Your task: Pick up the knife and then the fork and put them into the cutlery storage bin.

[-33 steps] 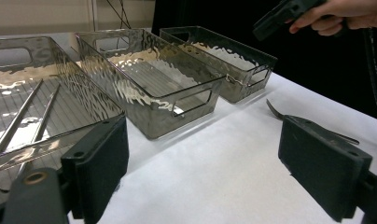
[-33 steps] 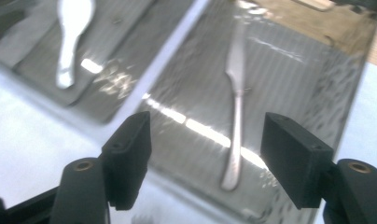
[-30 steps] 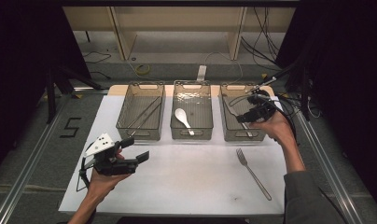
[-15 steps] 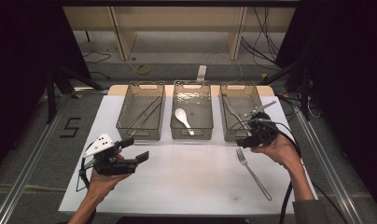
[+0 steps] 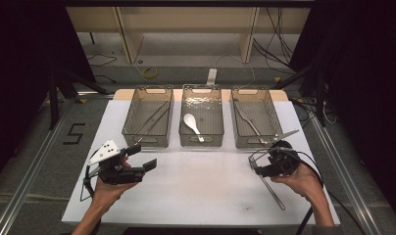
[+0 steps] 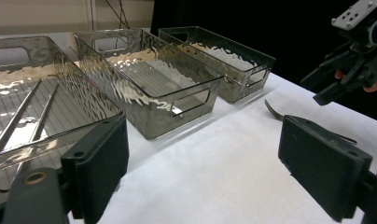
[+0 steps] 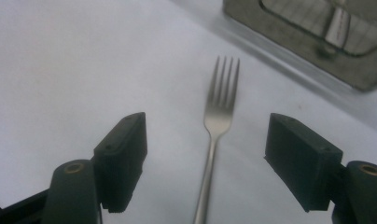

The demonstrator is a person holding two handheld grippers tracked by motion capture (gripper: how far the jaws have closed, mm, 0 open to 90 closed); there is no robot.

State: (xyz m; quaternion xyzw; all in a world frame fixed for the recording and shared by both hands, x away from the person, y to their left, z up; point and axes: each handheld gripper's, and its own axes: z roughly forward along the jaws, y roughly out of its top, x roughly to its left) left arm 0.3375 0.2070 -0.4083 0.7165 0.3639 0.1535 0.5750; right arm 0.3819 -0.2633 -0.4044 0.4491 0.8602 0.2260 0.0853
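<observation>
Your right gripper [image 5: 262, 165] hangs low over the fork [image 7: 213, 140] with its jaws spread wide, one on each side of the handle and touching neither side of it; in the right gripper view the tines point away from you toward the near wall of the right-hand bin [image 5: 255, 122]. Your left gripper [image 5: 139, 157] is also spread, gripping nothing, held above the front left part of the table [image 5: 206, 191]; its jaws point toward the bins.

The white table carries everything; across its far half stand three clear bins in a row, close beside one another. The left bin [image 5: 148, 117] holds long thin metal rods [image 5: 149, 122], lying lengthwise; the middle bin [image 5: 202, 117] holds a white spoon [image 5: 191, 123], bowl at the far end; the right-hand bin holds a piece of metal cutlery [image 5: 249, 121], too small to name for certain.

The fork lies flat on the table just in front of the right-hand bin, apart from it; its handle runs back toward your right hand [image 5: 304, 183] and the table's near right edge.
</observation>
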